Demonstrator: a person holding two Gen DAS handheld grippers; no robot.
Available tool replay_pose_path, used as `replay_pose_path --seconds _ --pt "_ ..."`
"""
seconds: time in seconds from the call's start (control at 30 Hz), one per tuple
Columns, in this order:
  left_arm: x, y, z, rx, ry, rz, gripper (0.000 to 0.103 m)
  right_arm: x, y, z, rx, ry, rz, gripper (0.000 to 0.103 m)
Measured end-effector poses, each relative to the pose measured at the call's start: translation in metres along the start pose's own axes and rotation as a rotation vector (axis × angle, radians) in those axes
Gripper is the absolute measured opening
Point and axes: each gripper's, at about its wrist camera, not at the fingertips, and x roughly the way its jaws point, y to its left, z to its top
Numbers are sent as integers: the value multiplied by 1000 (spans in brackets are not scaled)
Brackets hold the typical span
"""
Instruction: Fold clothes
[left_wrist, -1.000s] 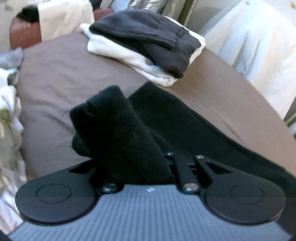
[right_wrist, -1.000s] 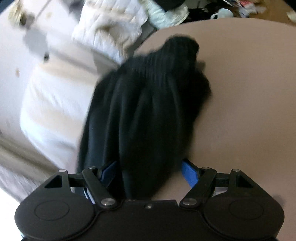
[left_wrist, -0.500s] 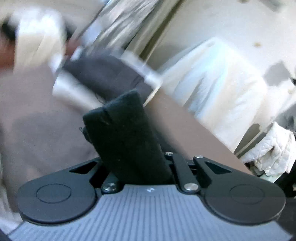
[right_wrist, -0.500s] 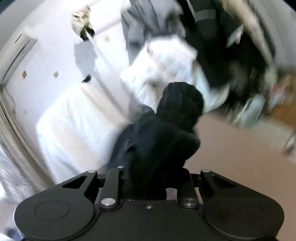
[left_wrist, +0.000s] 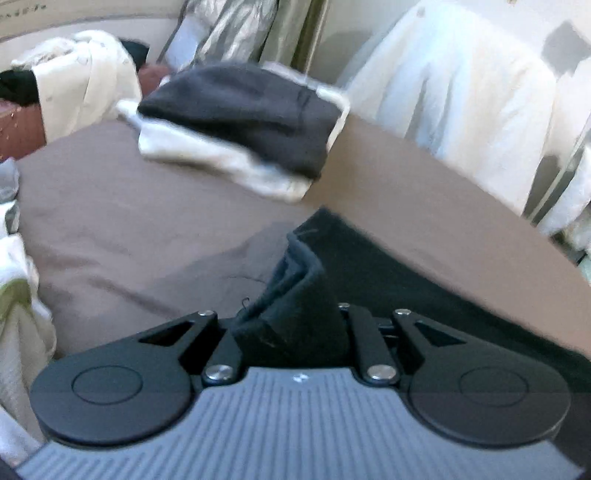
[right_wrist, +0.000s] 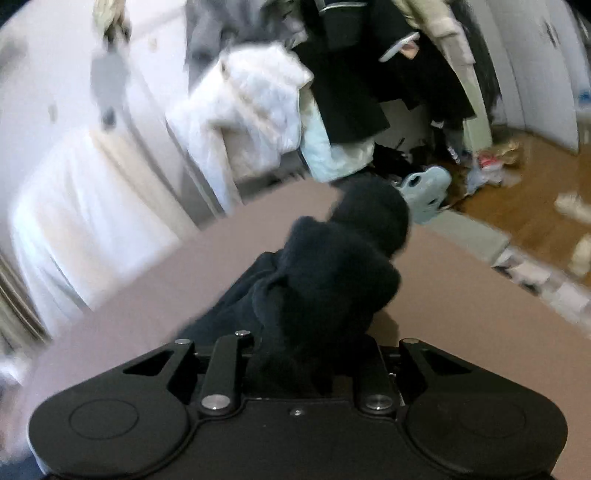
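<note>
The right claw (right_wrist: 314, 354) has snapped closed on a bunch of the black garment (right_wrist: 332, 266), which it only straddled a second ago, and has lifted it off the brown bed (right_wrist: 461, 302). The left claw (left_wrist: 291, 325) grips a folded edge of the same black cloth (left_wrist: 303, 295), but its jaws are now opening a little, with the cloth between them. So I think a fold is under way, with both ends held.

The garment runs from 6 o'clock toward 3 o'clock in the left view. A folded pile (left_wrist: 240, 122) sits at 12 o'clock.

The claw tips are buried in cloth. Both pictures are blurry, so the garment's kind is unclear.
</note>
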Motion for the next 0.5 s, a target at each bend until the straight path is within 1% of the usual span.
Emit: replay_pose_path --seconds 0.03,0.07,0.1,0.13,0.17,0.2,0.23,0.27,0.3,0.33,0.4,0.43,0.47,0.5 --pt "9 -4 -4 40 53 45 17 1 -3 -6 17 10 -21 25" --pt "21 -11 -9 98 104 127 34 8 -7 -13 6 28 -65 25" --pt "27 -18 -13 143 121 215 55 17 -9 -21 -18 51 -106 25" --pt "30 -23 -16 175 123 286 60 22 -9 -28 -39 61 -130 25" --pt "25 -25 -14 170 95 313 61 22 -10 -32 -38 51 -136 26" --pt "18 -25 -11 139 69 317 59 22 -10 -35 -37 40 -143 26" --pt "9 -23 -7 98 32 312 59 22 -10 -36 -33 35 -146 26" --pt "-5 -21 -3 43 -24 280 59 22 -10 -35 -26 37 -147 26" --pt "-19 -21 1 0 -76 231 59 20 -10 -33 -31 43 -149 26" --pt "-32 -22 3 -29 -126 189 59 17 -8 -31 -57 53 -151 26" --pt "-56 -39 4 2 -203 127 59 12 2 -21 -95 61 -143 26" --pt "-61 -50 3 37 -196 68 59 9 8 -16 -102 60 -138 26" --pt "-60 -63 2 78 -143 -24 60 6 15 -10 -99 57 -136 26" --pt "-54 -79 -3 118 -54 -136 60 2 24 -6 -93 57 -142 26"
